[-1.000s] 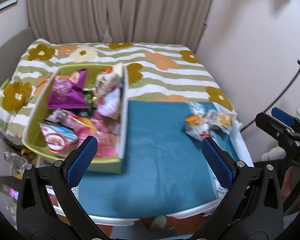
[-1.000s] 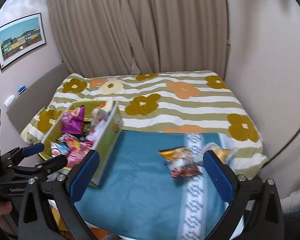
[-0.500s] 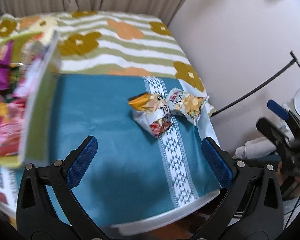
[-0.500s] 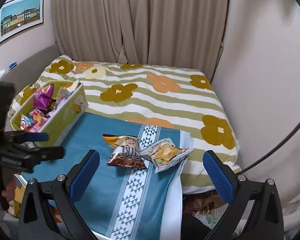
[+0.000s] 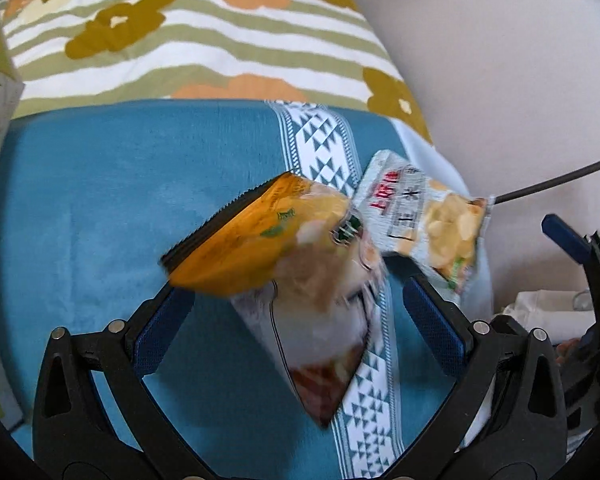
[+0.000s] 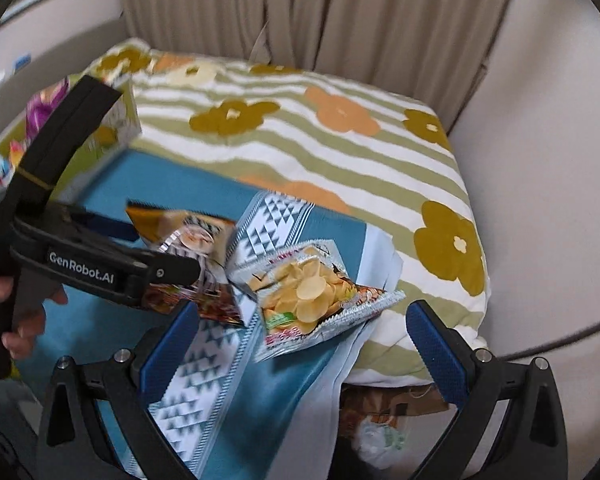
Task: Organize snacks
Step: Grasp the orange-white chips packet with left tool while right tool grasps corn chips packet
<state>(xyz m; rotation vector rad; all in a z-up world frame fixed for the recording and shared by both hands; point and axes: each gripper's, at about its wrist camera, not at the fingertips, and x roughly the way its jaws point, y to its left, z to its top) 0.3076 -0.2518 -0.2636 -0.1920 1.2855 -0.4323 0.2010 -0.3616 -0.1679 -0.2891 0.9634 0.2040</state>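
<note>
Snack packets of crinkled foil lie on a teal cloth (image 5: 100, 208) over the floral striped bedspread (image 6: 340, 152): an orange-and-brown bag (image 5: 260, 240) between the wide-spread left gripper (image 5: 296, 316), a silver chip packet (image 6: 312, 292) before the wide right gripper (image 6: 304, 344).

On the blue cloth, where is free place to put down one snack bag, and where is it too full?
Free: the plain blue cloth between the green snack box and the white patterned stripe. The flowered blanket behind is also bare. Crowded: around the stripe, where the orange bag and the chip bag lie close, with the open left claw there.
</note>
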